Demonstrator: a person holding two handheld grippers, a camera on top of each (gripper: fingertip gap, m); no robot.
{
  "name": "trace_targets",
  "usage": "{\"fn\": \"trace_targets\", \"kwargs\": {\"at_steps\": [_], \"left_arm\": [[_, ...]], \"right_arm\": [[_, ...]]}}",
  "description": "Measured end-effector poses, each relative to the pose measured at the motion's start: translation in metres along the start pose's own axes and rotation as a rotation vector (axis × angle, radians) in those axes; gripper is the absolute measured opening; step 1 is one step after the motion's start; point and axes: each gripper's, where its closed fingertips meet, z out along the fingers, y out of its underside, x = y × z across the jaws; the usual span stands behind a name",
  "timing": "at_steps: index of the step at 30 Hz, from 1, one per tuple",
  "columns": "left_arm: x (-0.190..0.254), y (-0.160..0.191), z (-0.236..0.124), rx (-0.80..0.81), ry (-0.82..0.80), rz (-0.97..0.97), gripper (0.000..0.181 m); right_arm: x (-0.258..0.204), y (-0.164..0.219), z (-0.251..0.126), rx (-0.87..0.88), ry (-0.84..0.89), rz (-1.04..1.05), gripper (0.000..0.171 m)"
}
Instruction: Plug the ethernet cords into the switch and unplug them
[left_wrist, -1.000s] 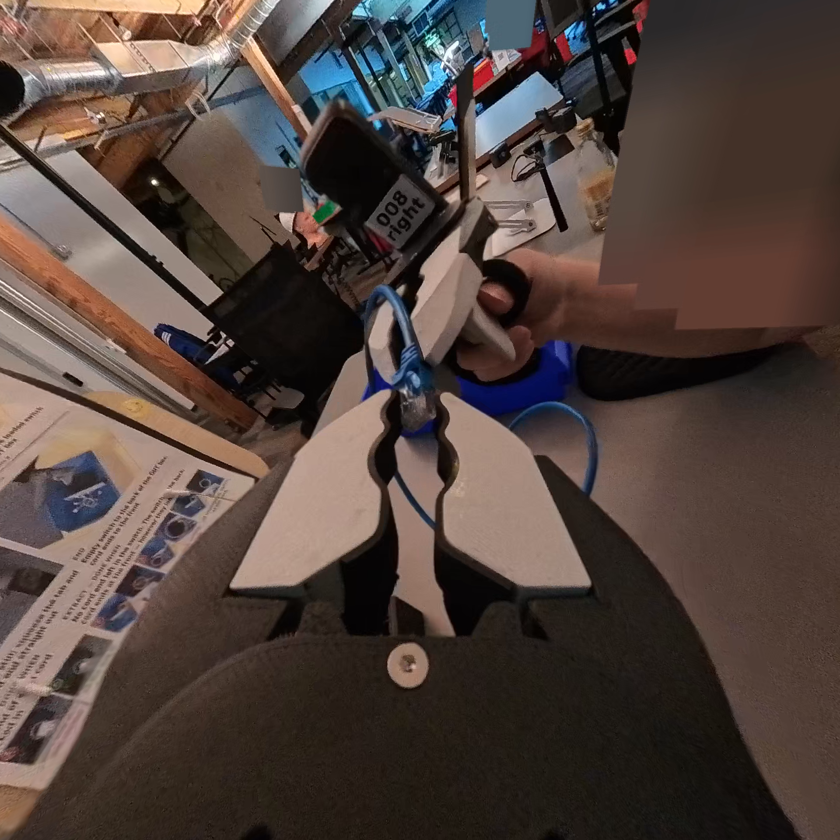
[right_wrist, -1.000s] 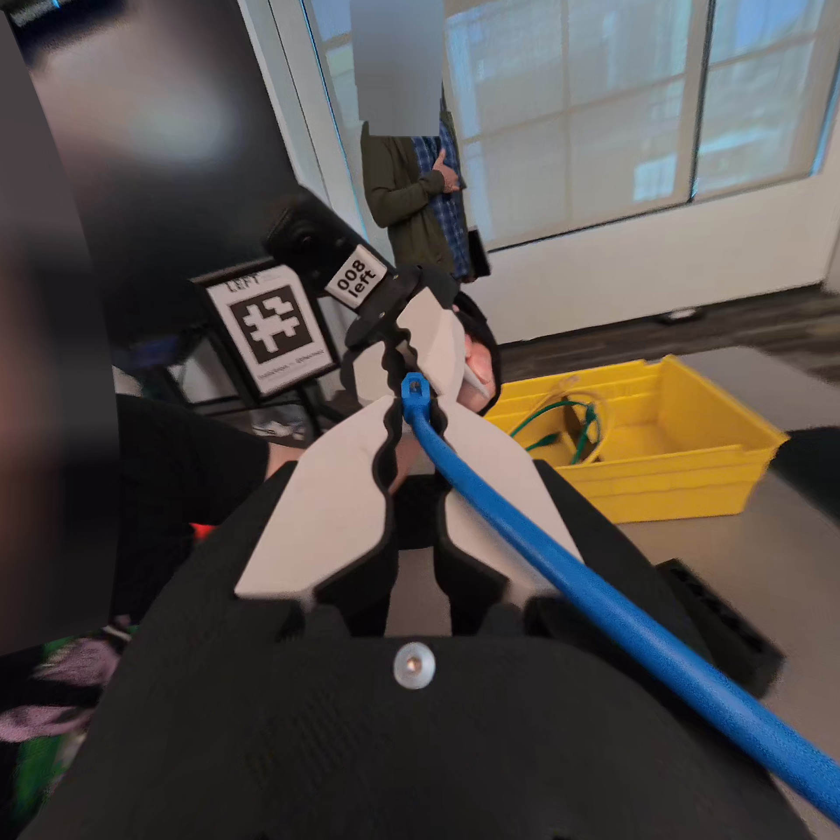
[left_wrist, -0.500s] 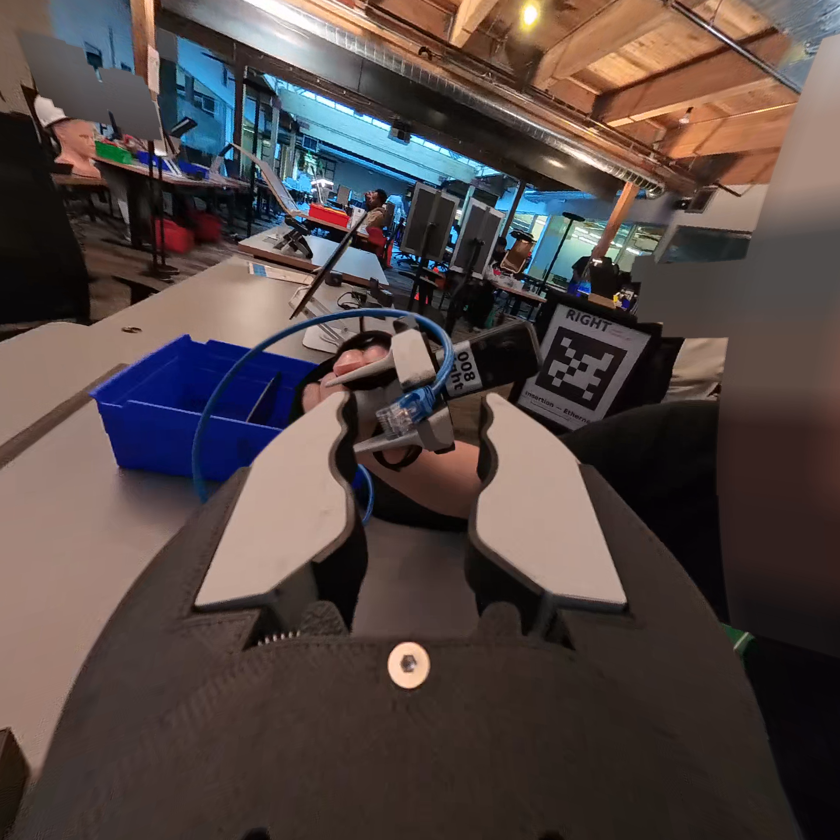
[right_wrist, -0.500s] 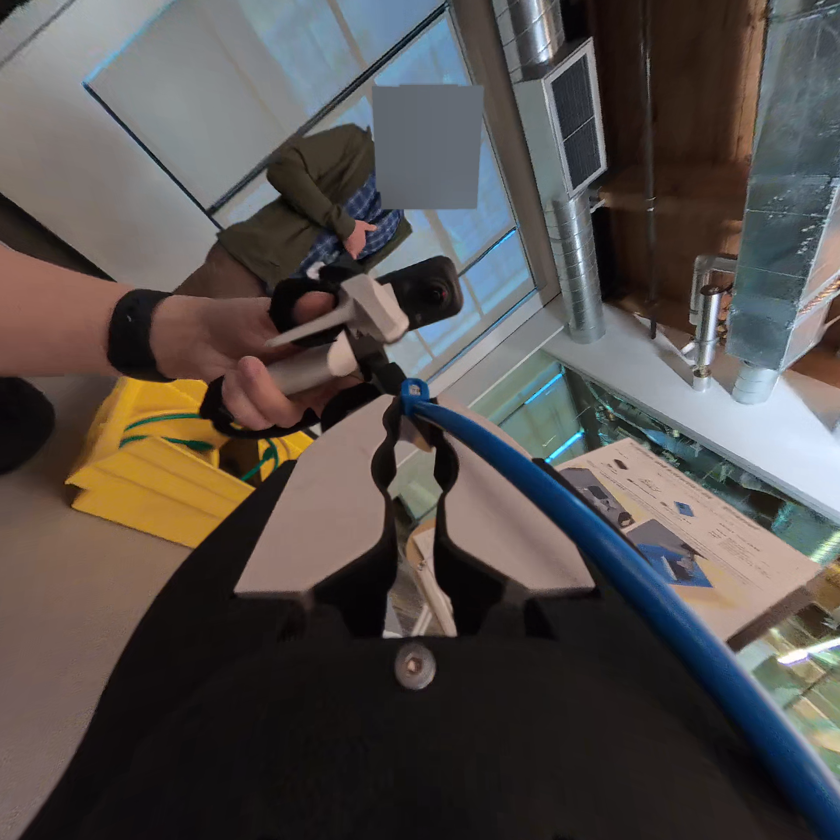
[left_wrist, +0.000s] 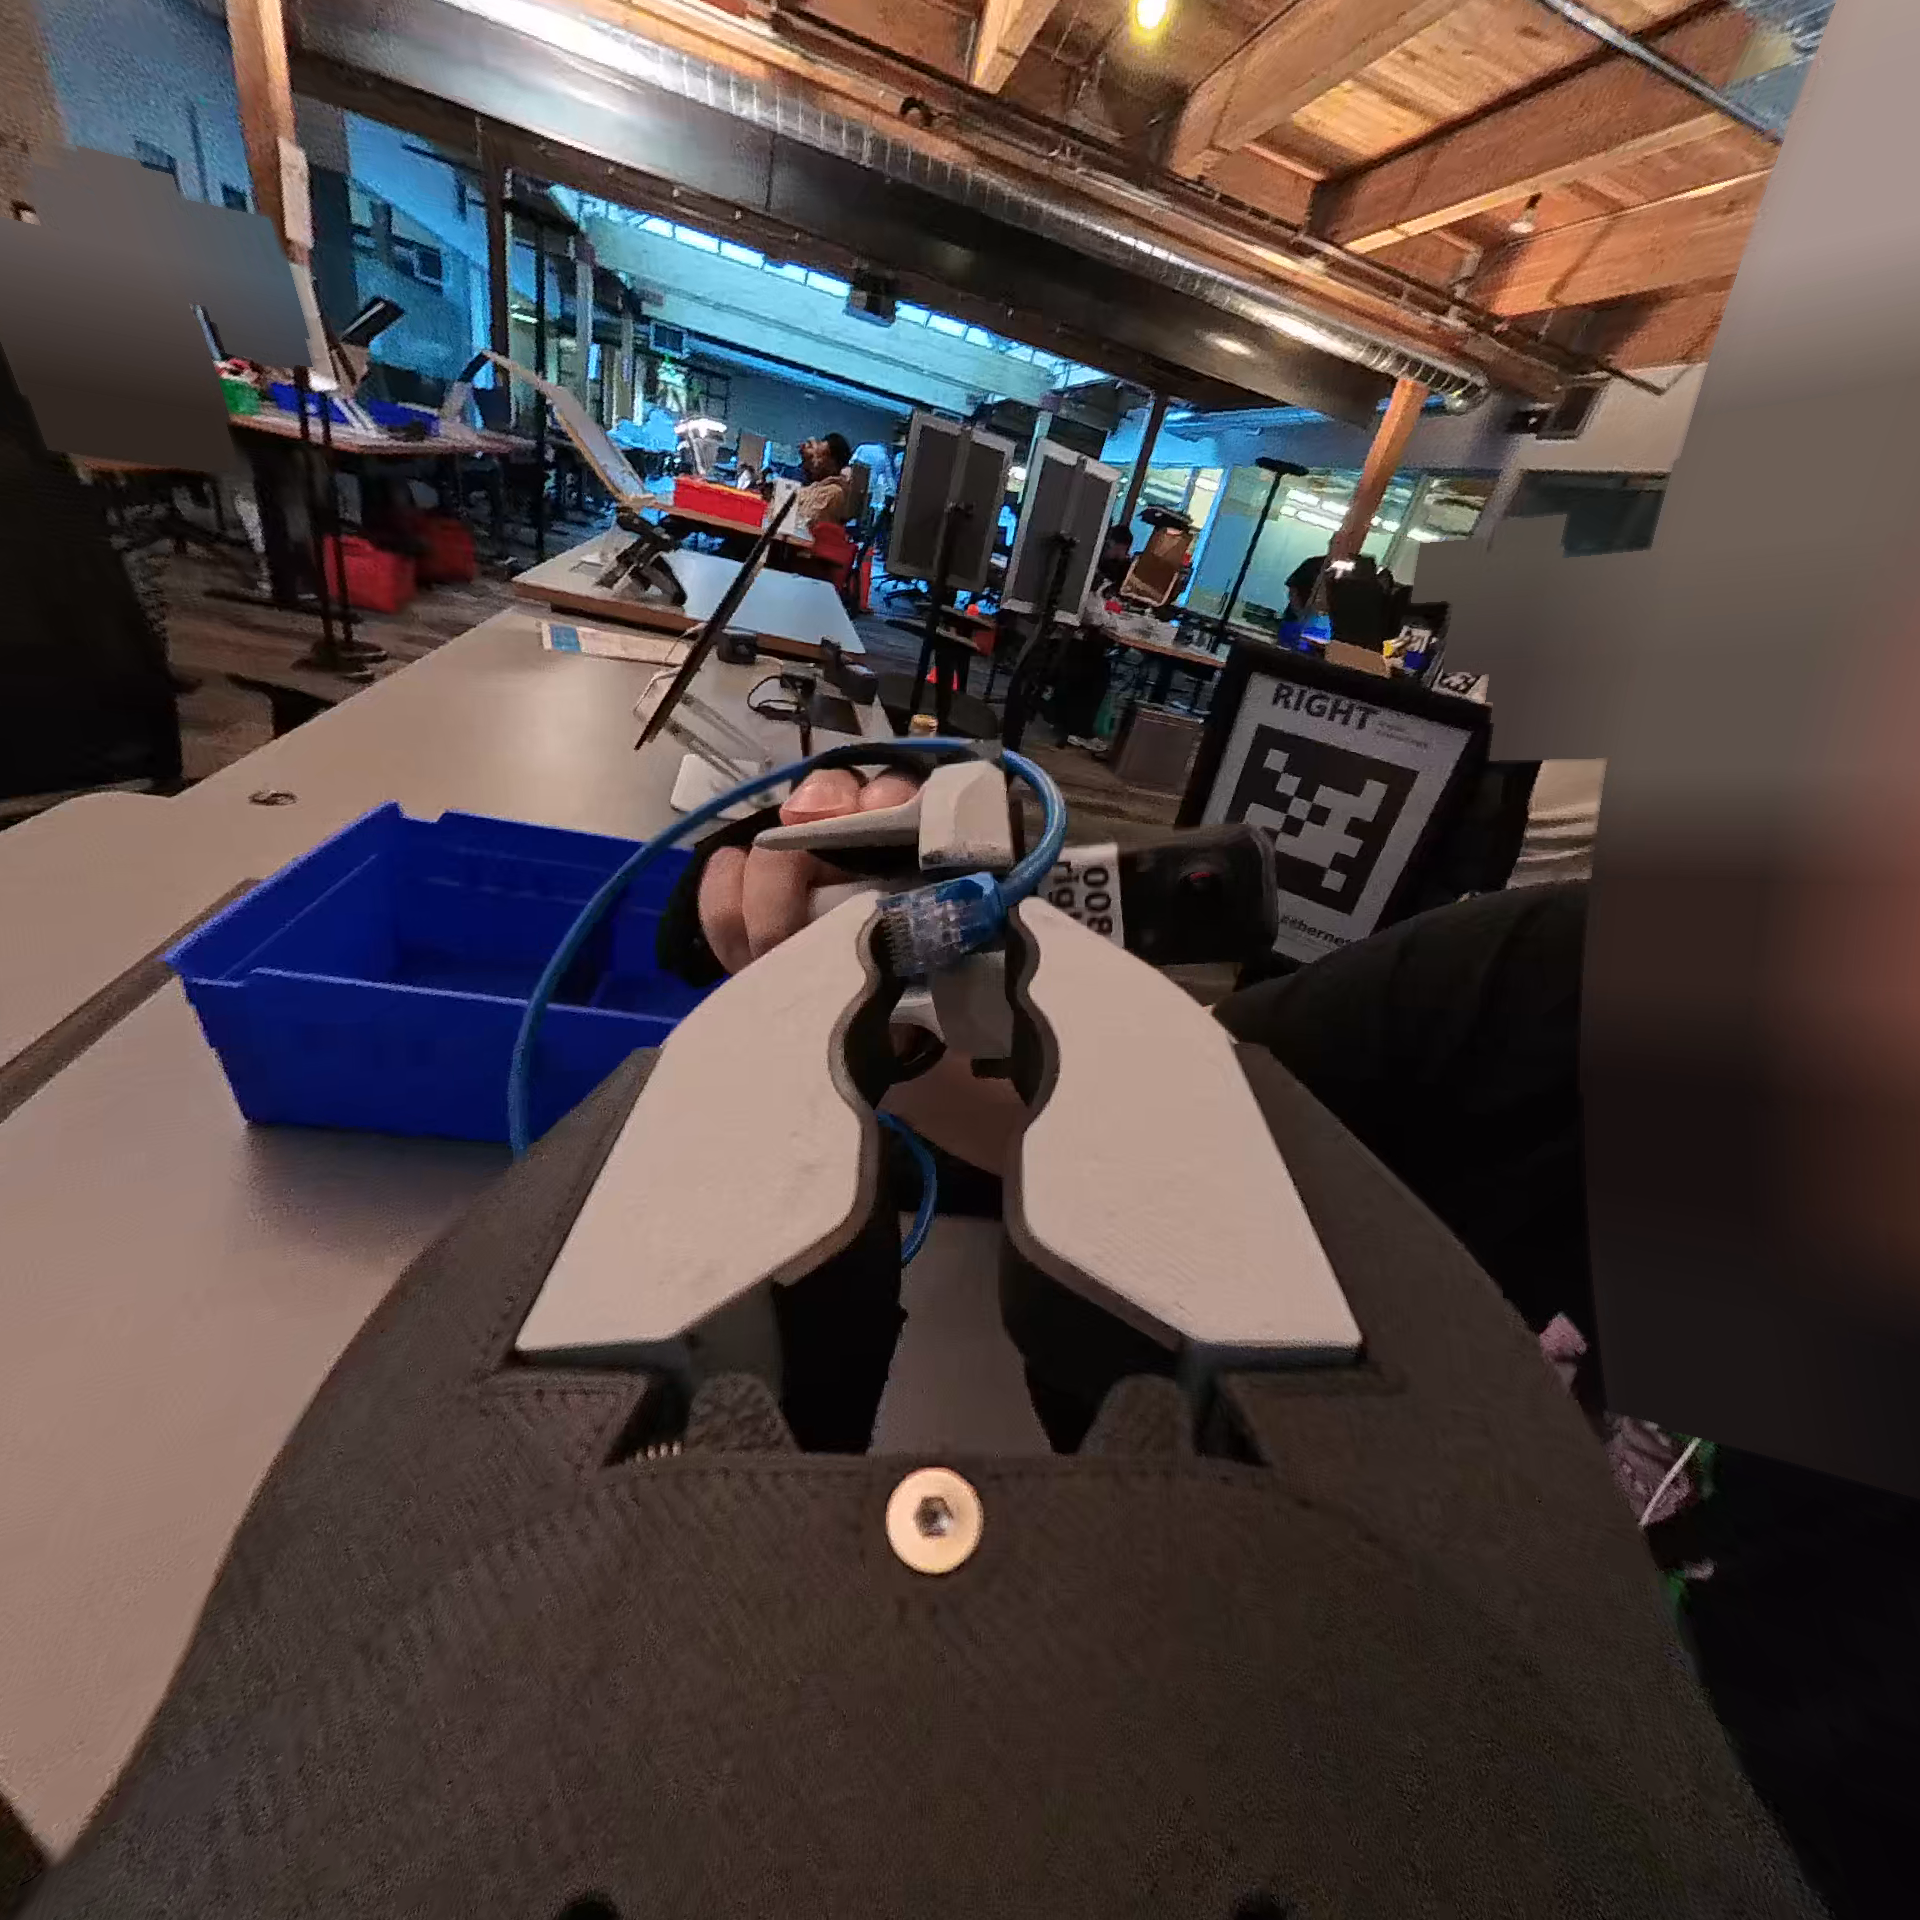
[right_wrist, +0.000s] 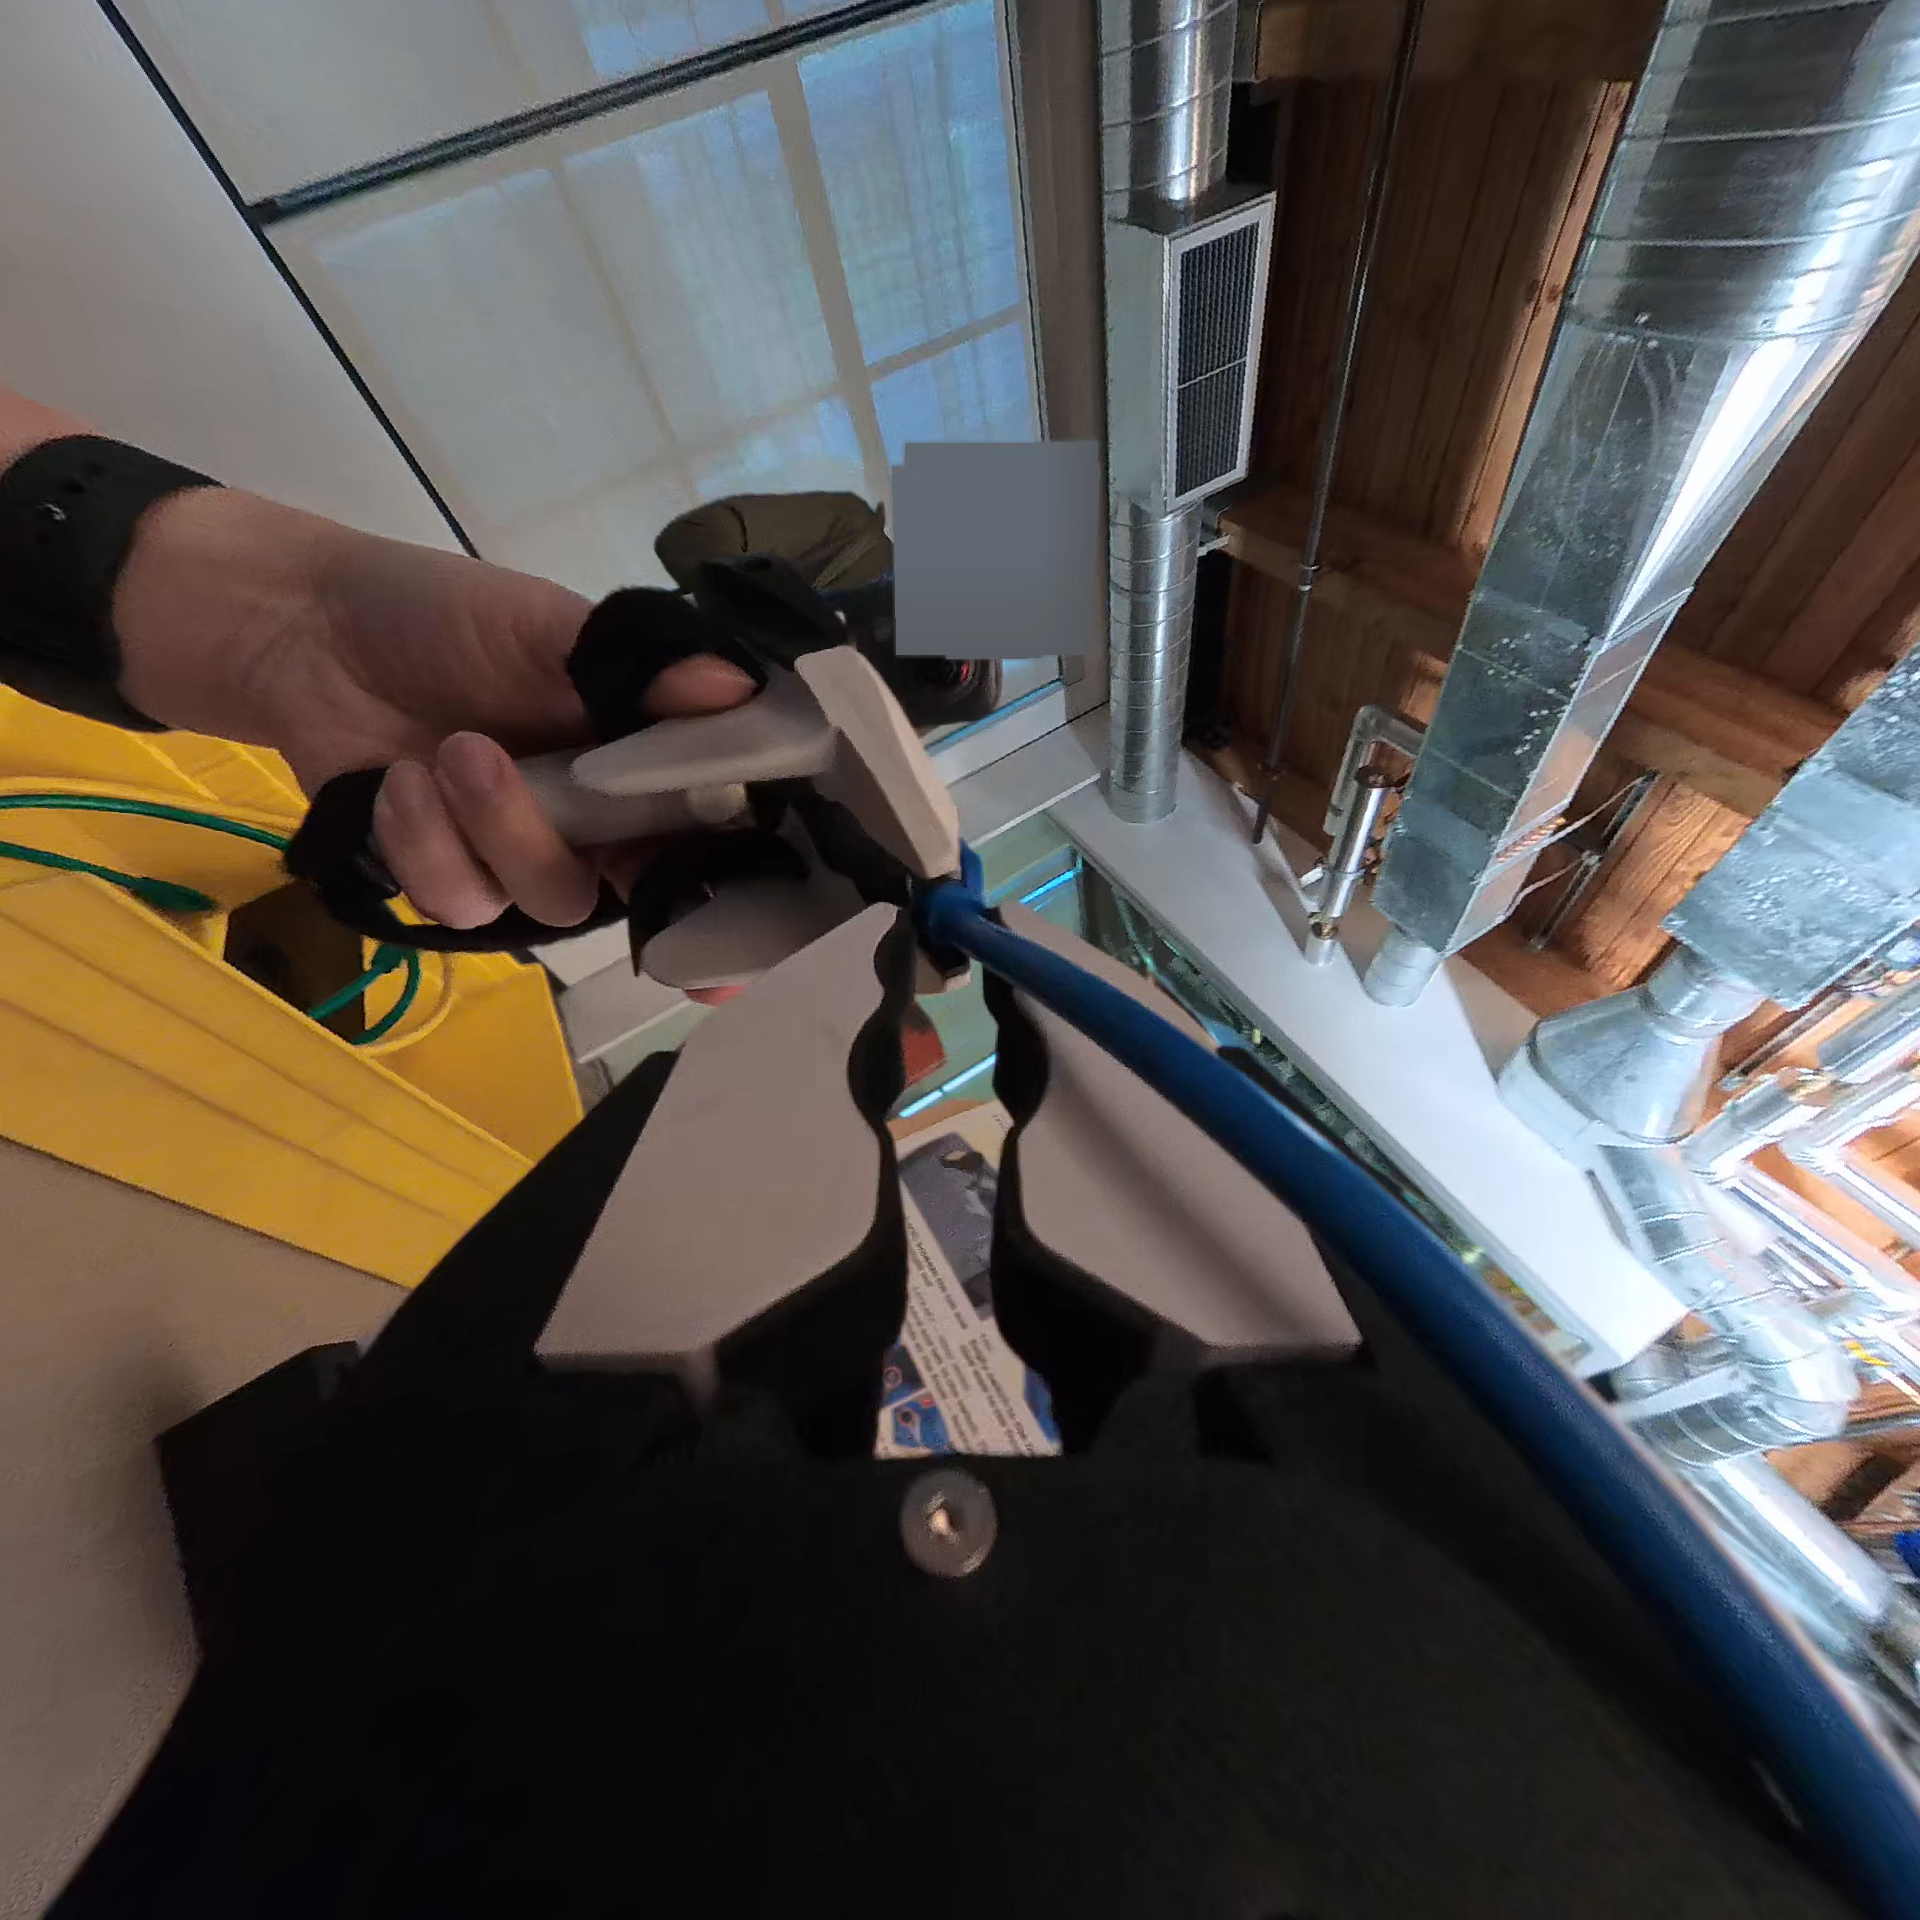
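Fingers of both grippers met at one blue ethernet cable (left_wrist: 582, 956): the right gripper (right_wrist: 940, 935) was clamped near its end, while the left gripper (left_wrist: 940, 940) closed around the clear plug (left_wrist: 930, 925). That plug lay crosswise, contacts toward nine o'clock, cable looping off toward two o'clock; no switch showed.

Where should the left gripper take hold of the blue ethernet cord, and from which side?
Probably at the blue boot just behind the clear plug, on its flat sides, coming from the free plug end: the right gripper clamps the cord behind it. The plug lies crosswise between the left gripper fingers, so line up first.
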Motion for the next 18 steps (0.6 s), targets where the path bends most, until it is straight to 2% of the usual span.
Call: {"fn": "trace_targets", "kwargs": {"at_steps": [9, 14, 18], "left_arm": [[-0.003, -0.009, 0.002, 0.069, -0.003, -0.067, 0.014], [0.003, -0.011, -0.001, 0.046, -0.022, -0.035, 0.014], [0.018, -0.004, 0.011, 0.006, 0.017, -0.035, 0.015]], "right_arm": [[0.008, 0.010, 0.001, -0.071, 0.078, -0.089, 0.017], [0.016, 0.048, 0.006, -0.255, 0.145, -0.033, 0.046], [0.004, 0.078, 0.010, -0.382, 0.116, 0.106, 0.048]]}}
